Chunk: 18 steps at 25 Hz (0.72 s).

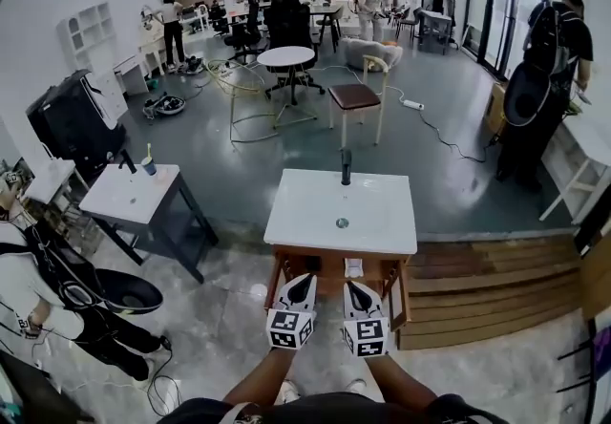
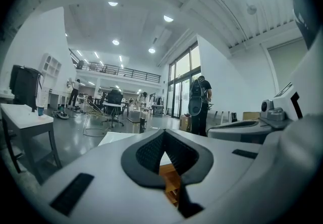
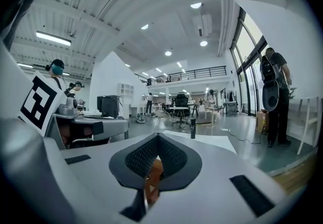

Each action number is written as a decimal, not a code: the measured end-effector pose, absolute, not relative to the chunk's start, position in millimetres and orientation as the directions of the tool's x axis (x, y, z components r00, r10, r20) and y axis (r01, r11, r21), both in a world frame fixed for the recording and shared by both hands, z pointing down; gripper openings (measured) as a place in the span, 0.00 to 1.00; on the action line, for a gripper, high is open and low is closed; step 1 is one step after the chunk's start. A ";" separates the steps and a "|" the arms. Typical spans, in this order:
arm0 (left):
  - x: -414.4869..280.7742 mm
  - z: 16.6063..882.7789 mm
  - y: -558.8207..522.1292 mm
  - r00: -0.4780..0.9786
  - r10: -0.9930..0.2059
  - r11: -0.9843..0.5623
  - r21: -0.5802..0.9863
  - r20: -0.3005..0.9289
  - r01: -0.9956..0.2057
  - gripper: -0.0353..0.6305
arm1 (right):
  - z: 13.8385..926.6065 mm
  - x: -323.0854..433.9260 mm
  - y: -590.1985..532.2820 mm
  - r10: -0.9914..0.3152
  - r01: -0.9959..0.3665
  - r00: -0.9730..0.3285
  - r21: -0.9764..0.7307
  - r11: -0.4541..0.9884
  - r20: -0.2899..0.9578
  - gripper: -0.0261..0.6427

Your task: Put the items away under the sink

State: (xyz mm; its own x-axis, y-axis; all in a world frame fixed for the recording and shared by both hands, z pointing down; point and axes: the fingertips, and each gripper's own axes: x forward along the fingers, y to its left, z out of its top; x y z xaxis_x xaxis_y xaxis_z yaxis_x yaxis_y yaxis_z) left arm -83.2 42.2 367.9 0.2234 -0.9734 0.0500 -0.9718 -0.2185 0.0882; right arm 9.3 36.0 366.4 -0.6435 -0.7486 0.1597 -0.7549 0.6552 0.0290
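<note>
Inside, a small white item [image 1: 354, 268] sat in the wooden cabinet [image 1: 329, 265] under the sink, showing just below the front edge of the white sink top [image 1: 305, 212] (too small to tell what it was). The cabinet's 2 doors stood open, 1 at each side. On the sink top a dark faucet [image 1: 346, 166] rose at the middle of the back edge, and the drain [image 1: 342, 222] lay near the centre.

Just in front of the open cabinet the person held both grippers side by side, pointing at it. The left gripper [image 1: 304, 281] had its jaws fully together with nothing between them; its own view showed only the cabinet's wood past the pads. The right gripper [image 1: 351, 287] was likewise closed and empty.

A wooden platform [image 1: 477, 288] lay on the floor to the right of the cabinet. To the left stood a grey side table [image 1: 129, 198] with a cup [image 1: 149, 165] near its back edge. Beyond the sink stood a chair [image 1: 358, 97] and a round table [image 1: 286, 57], and a person in black [image 1: 539, 78] stood at the right.
</note>
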 end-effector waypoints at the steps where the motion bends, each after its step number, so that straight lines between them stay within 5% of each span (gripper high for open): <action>1: -82.9 366.3 41.8 0.224 -0.973 -0.220 0.084 0.048 -0.972 0.06 | 366.2 9.4 34.7 -0.749 -0.755 -0.643 0.030 0.655 0.159 0.07; 18: -94.5 367.1 47.2 0.217 -0.974 -0.213 0.060 0.071 -0.975 0.06 | 374.4 -10.5 34.5 -0.739 -0.746 -0.651 0.029 0.665 0.173 0.07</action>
State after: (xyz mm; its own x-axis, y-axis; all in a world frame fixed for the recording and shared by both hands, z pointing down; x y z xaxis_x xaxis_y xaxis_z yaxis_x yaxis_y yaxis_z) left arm -94.5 47.2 367.1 0.2172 -0.9736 0.0709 -0.9752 -0.2132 0.0595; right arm -10.5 34.5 374.4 -0.6515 -0.7387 0.1731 -0.7463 0.6650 0.0290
